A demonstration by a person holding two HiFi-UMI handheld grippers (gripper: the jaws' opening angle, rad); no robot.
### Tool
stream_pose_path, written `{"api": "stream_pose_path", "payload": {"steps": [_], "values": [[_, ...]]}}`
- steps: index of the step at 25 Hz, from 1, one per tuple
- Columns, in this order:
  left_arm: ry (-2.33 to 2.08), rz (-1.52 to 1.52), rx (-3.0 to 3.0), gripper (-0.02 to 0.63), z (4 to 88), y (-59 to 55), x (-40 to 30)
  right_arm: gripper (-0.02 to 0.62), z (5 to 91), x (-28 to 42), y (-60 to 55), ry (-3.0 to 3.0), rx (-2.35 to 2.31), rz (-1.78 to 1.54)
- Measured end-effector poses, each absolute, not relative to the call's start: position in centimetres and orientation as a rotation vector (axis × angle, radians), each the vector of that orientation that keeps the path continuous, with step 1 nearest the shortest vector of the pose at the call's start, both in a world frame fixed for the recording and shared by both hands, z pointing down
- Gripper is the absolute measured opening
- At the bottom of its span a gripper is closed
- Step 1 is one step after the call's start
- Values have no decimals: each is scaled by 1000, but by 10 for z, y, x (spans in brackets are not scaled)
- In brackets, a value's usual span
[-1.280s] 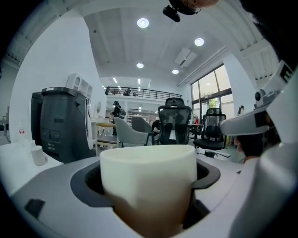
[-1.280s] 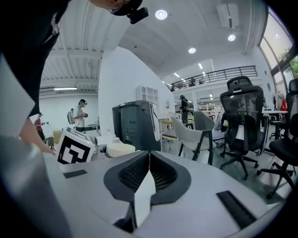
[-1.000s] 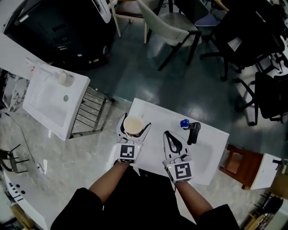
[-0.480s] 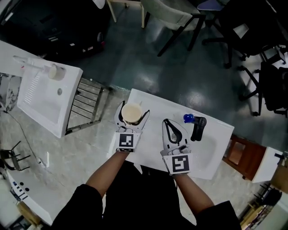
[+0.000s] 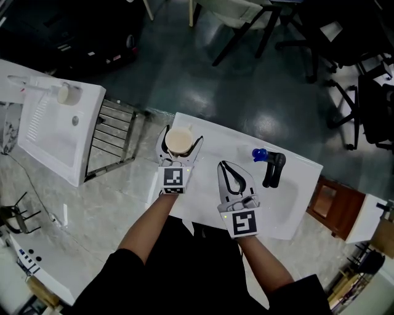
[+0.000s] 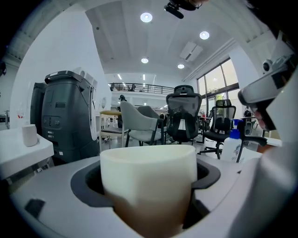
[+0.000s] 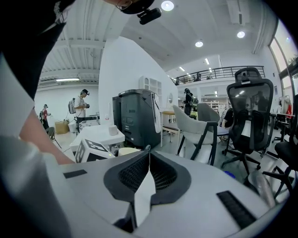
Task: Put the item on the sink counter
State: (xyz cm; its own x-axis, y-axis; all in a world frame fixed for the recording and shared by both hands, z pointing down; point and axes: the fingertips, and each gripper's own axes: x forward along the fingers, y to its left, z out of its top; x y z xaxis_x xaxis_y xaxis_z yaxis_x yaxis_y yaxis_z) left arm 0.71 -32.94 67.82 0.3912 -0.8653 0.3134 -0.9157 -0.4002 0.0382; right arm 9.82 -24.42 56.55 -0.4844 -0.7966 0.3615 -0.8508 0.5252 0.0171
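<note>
A cream-coloured cup sits between the jaws of my left gripper, which is shut on it; in the left gripper view the cup fills the middle, upright. It is held over the left part of a small white table. My right gripper hovers over the same table, shut with its jaws touching and nothing between them. The white sink counter with its basin lies to the far left, and a second small cup stands on it beside the faucet.
A blue-capped bottle and a black spray handle lie on the table's right part. A metal rack stands between table and sink counter. Chairs and office chairs stand beyond. A large grey machine stands behind the counter.
Both grippers have moved slightly up the picture over the table, the cup still held in the left one. The view has drifted, shifting the sink counter upward and left.
</note>
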Motion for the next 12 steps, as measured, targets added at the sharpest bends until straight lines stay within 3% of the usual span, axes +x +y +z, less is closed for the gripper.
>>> {"api": "stream_pose_path", "payload": {"steps": [12], "values": [[-1521, 436, 2467, 460, 706, -344, 23, 32, 575, 89, -213, -2433, 1324, 254]]}}
